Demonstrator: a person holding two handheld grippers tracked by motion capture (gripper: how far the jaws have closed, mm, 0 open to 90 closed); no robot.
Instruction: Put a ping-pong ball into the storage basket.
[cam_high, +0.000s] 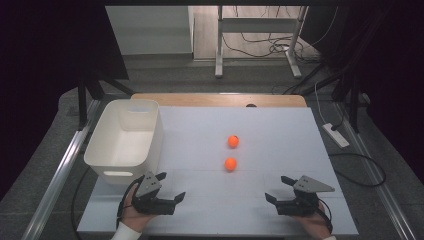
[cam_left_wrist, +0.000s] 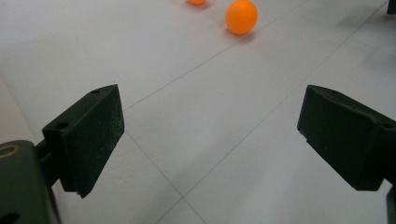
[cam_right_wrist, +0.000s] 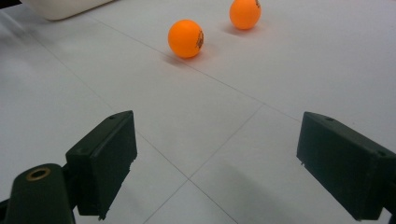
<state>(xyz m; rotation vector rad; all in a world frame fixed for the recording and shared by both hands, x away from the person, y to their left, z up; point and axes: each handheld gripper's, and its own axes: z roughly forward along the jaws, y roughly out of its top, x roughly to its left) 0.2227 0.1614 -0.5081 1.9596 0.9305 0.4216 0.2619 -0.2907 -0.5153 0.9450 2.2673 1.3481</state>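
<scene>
left gripper view had the left gripper (cam_left_wrist: 210, 140) with its jaws spread wide, nothing between them, only bare white table (cam_left_wrist: 196, 93) beneath. right gripper view showed the right gripper (cam_right_wrist: 215, 163) likewise gaping, jaws apart and holding nothing. high view: left gripper (cam_high: 170, 186) sat low at the near left of the table, just beside the front corner of the white bin (cam_high: 125, 135); right gripper (cam_high: 278, 188) at the near right, well apart from the left. both rested in a person's hands. near orange ball (cam_high: 230, 163) lay on the table between the two grippers and farther out, touched by neither. far orange ball (cam_high: 233, 141) lay just beyond it, apart from it. bin stood at the table's left edge, nothing seen inside it.
</scene>
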